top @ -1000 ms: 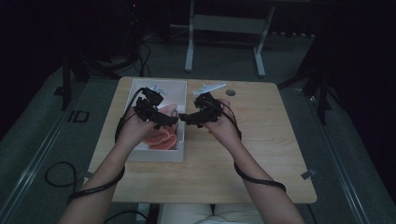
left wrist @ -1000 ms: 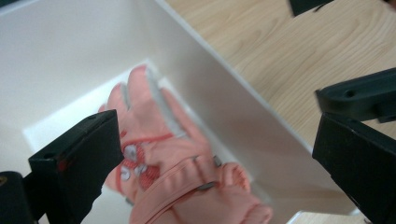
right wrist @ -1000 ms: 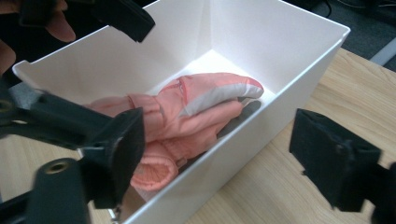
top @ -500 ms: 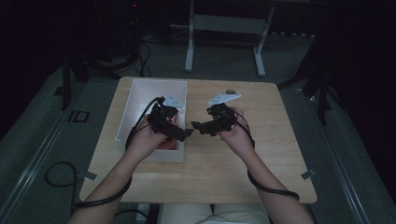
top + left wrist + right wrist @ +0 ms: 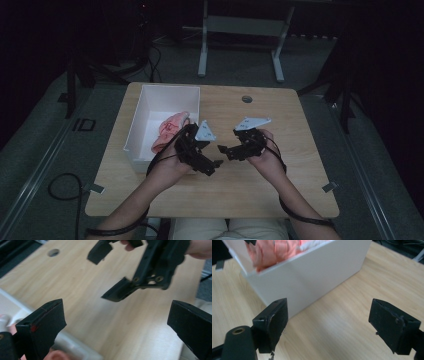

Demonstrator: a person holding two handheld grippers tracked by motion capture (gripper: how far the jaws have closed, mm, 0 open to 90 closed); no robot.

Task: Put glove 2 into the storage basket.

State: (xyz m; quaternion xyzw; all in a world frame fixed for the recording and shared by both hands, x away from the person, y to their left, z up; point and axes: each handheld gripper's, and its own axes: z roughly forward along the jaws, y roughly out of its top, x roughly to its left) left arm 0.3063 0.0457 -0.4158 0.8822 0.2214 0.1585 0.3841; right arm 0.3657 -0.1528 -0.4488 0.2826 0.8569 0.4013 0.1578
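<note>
half-seen cloth
pink cloth (image 5: 167,131) partly behind the left hand (image 5: 172,162); white box (image 5: 312,272) cut off up top.

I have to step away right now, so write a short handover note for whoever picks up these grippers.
Left gripper: open, holding nothing, above the table just right of the white box.
Right gripper: open, holding nothing, facing the left one over the table's middle.
Pink cloth: inside the box, bunched toward its near right side.
Done: the cloth is in the box.
Left: probably only checking that it sits fully inside; nothing else lies on the table.
</note>
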